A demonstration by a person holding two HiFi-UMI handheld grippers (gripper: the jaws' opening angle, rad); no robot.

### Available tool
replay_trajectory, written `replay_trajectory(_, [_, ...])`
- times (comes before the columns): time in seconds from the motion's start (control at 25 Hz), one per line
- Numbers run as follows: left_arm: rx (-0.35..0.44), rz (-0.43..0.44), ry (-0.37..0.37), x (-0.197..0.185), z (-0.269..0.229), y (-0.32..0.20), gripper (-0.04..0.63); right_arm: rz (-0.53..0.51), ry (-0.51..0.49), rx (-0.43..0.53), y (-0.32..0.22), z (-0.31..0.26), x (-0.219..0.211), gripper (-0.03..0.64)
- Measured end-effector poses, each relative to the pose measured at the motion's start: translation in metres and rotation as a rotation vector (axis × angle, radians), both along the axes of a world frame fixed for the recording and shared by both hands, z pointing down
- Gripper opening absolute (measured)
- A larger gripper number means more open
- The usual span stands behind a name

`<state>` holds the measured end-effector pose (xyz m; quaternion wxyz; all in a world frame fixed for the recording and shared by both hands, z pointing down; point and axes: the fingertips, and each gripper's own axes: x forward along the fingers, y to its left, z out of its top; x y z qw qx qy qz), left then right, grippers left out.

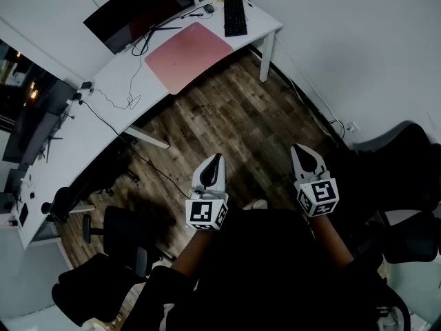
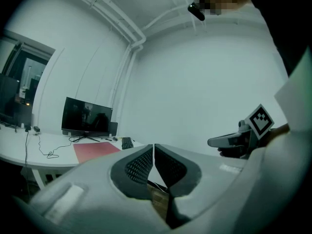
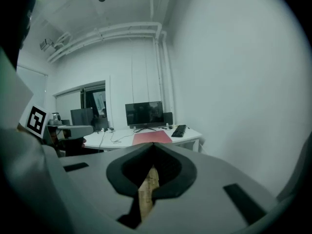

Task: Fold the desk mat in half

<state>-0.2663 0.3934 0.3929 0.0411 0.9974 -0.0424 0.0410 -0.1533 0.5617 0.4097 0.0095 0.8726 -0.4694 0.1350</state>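
One desk mat (image 1: pixel 187 55); left tool (image 1: pixel 216 160), right tool (image 1: pixel 299 150) (both closed)

3 cameras, 1 distant desk (image 1: pixel 258 29)
Head view looks steeply down; both gripper views face across the room; all 3 share the desk mat (image 1: pixel 188 55) (image 2: pixel 96 151) (image 3: pixel 151 138).

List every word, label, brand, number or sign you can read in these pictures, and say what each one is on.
No readable text anywhere.
left gripper: black-and-white square marker patterns only, no letters.
right gripper: the same kind of marker patterns, no letters.
keyboard: key legends too small to read.
monitor: screen dark, no brand legible.
desk mat: plain pink, no print visible.
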Motion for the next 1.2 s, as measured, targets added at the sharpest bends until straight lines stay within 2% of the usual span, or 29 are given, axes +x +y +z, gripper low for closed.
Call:
replay_trajectory(0.12, [-0.019,0.016,-0.008,0.002,0.004,0.012,0.025,-0.111,-0.101,0.076,-0.002,0.003,-0.011,0.002])
replay_trajectory(0.24, [-0.018,0.065,0.009,0.004,0.001,0.026,0.028,-0.159,-0.064,0.076,0.002,-0.003,-0.014,0.013])
replay_trajectory(0.28, [-0.018,0.082,0.012,0.005,0.001,0.029,0.039,-0.165,-0.055,0.073,0.004,-0.003,-0.013,0.055])
replay_trajectory(0.32, [-0.025,0.097,0.013,0.007,0.002,0.033,0.098,-0.169,-0.057,0.072,0.006,-0.002,-0.011,0.116])
replay_trajectory(0.36, [-0.040,0.109,0.014,0.008,0.003,0.035,0.183,-0.172,-0.065,0.070,0.008,-0.001,-0.010,0.174])
replay_trajectory(0.4, [-0.062,0.121,0.017,0.009,0.004,0.037,0.220,-0.172,-0.073,0.066,0.009,0.002,-0.010,0.226])
replay_trajectory(0.52, [-0.118,0.139,0.038,0.006,0.007,0.042,0.271,-0.152,-0.091,0.067,0.016,0.008,-0.011,0.299])
replay_trajectory(0.6, [-0.120,0.135,0.036,0.006,0.009,0.044,0.303,-0.138,-0.096,0.065,0.019,0.011,-0.010,0.343])
replay_trajectory(0.8, [-0.080,0.108,-0.011,0.004,0.020,0.047,0.331,-0.106,-0.070,0.045,0.028,0.014,-0.008,0.368])
replay_trajectory(1.0, [-0.077,0.046,-0.049,-0.001,0.034,0.050,0.332,-0.133,-0.084,0.025,0.040,0.028,-0.015,0.367])
replay_trajectory(1.2, [-0.075,-0.001,-0.133,-0.021,0.057,0.033,0.332,-0.142,-0.100,-0.002,0.042,0.043,-0.005,0.367])
